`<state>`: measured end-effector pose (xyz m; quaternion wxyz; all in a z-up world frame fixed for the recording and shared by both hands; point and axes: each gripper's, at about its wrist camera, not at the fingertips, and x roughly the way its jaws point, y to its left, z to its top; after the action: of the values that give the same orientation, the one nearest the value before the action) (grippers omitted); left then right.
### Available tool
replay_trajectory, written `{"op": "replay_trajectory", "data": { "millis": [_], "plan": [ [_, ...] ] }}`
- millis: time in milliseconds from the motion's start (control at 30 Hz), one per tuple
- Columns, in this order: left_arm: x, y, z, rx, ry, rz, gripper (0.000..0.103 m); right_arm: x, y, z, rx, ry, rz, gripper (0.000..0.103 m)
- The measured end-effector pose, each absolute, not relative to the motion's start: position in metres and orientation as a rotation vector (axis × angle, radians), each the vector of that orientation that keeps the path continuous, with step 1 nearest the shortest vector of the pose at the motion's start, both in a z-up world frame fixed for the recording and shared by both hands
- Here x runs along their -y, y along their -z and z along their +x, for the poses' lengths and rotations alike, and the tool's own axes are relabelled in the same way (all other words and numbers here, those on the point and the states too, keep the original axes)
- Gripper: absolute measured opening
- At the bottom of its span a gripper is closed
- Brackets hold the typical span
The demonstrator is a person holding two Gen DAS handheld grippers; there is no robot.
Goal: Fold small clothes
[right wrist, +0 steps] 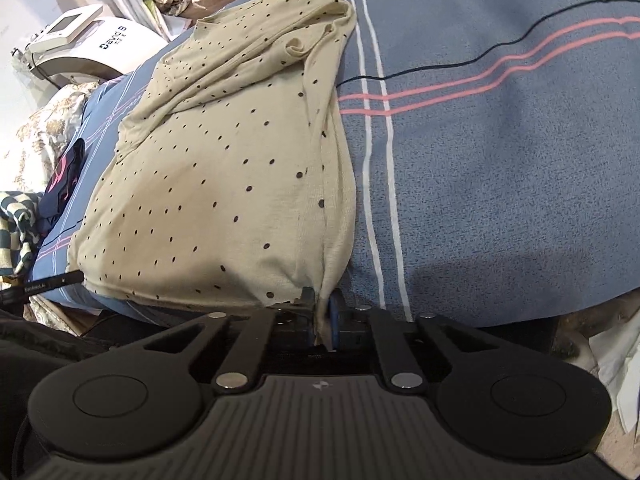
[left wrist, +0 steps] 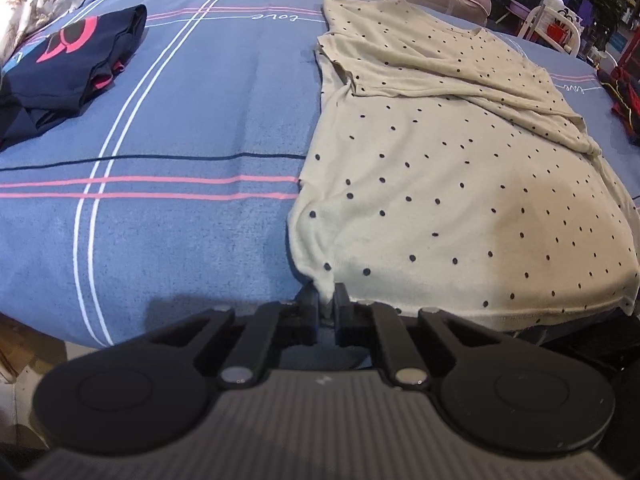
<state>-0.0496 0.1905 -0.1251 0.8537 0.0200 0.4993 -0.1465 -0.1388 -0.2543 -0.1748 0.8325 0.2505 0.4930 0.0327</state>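
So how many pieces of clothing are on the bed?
3, maybe more hidden: the dotted top held at its near corners by both grippers, a folded navy garment far left, and a dark red-patterned one at the right edge.

The bed [left wrist: 180,220] is being viewed from its near edge by both wrist cameras, each being held low and close behind its own fingers. The left view is being aimed across the blue sheet toward the far side; the right view is being aimed likewise, from further right. The dotted beige shirt [left wrist: 460,200] [right wrist: 208,168] is being shared by both views, along with the dark folded garment [left wrist: 72,64] [right wrist: 64,180].
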Motion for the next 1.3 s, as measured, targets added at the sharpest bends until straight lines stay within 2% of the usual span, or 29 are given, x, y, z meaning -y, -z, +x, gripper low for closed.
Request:
{"op": "replay_trajectory", "data": {
  "millis": [133,300,467,633,867,933,967,1000,1033,1067,1100,1133,1167,1233,1300],
  "plan": [
    [-0.184,0.104,-0.039,-1.003,0.33,0.015,0.006,0.255,0.159,-0.134,-1.035,-0.091,0.535,0.007],
    [-0.166,0.078,0.011,-0.939,0.366,-0.054,0.006,0.262,0.127,-0.099,-0.935,-0.171,0.592,0.007],
    [-0.139,0.064,0.104,-0.889,0.34,-0.11,0.006,0.284,0.109,-0.015,-0.854,-0.167,0.705,0.007],
    [-0.113,0.051,0.217,-0.845,0.273,-0.179,0.006,0.31,0.091,0.097,-0.803,-0.1,0.694,0.006],
    [-0.065,0.073,0.358,-0.908,0.175,-0.125,0.007,0.354,0.118,0.217,-0.829,0.104,0.667,0.006],
    [-0.052,0.091,0.387,-0.95,0.143,-0.108,0.015,0.364,0.137,0.238,-0.872,0.135,0.69,0.01],
    [-0.049,0.098,0.397,-0.963,0.113,-0.102,0.03,0.366,0.144,0.245,-0.887,0.165,0.685,0.015],
    [-0.047,0.104,0.403,-0.958,0.091,-0.101,0.041,0.366,0.148,0.248,-0.888,0.201,0.651,0.019],
    [-0.047,0.11,0.406,-0.935,0.067,-0.103,0.063,0.364,0.149,0.25,-0.882,0.213,0.584,0.023],
    [-0.048,0.113,0.407,-0.918,0.041,-0.102,0.078,0.36,0.148,0.252,-0.87,0.206,0.518,0.025],
    [-0.05,0.115,0.408,-0.905,0.006,-0.091,0.08,0.357,0.146,0.25,-0.852,0.204,0.458,0.039],
    [-0.053,0.114,0.405,-0.883,-0.025,-0.076,0.081,0.353,0.141,0.245,-0.826,0.213,0.413,0.044],
    [-0.054,0.112,0.401,-0.859,-0.035,-0.063,0.081,0.35,0.136,0.239,-0.786,0.218,0.371,0.044],
    [-0.055,0.103,0.384,-0.811,0.017,-0.041,0.081,0.346,0.125,0.221,-0.684,0.158,0.301,0.059],
    [-0.049,0.095,0.362,-0.77,0.105,-0.005,0.079,0.337,0.116,0.205,-0.614,0.094,0.22,0.06]
  ]
}}
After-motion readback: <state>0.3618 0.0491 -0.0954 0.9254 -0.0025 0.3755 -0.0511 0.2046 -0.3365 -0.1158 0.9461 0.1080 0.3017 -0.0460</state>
